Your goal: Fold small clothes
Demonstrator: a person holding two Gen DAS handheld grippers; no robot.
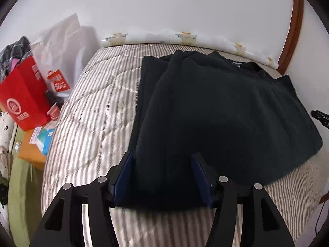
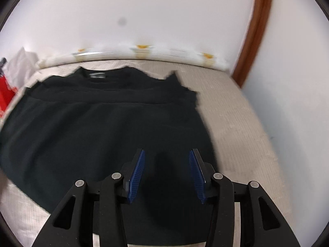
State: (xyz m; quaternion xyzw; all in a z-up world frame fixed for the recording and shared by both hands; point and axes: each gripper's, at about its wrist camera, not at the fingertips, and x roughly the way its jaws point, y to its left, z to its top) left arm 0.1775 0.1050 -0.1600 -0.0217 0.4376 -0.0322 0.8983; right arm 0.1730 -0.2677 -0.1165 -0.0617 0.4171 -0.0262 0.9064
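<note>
A dark knit sweater (image 1: 216, 111) lies flat on the striped bed (image 1: 92, 111), collar towards the wall, with one sleeve folded in over its body. My left gripper (image 1: 162, 156) is open, its blue pads either side of the sweater's near left hem. In the right wrist view the same sweater (image 2: 98, 123) spreads across the bed (image 2: 236, 123). My right gripper (image 2: 167, 153) is open over the sweater's near right hem, and nothing is held between its jaws. The tip of the right gripper also shows at the right edge of the left wrist view (image 1: 320, 117).
A red paper bag (image 1: 24, 96), white plastic bags (image 1: 61, 45) and small boxes (image 1: 44, 138) lie left of the bed. A patterned pillow strip (image 1: 174, 39) runs along the white wall. A brown door frame (image 2: 255, 33) stands at the far right.
</note>
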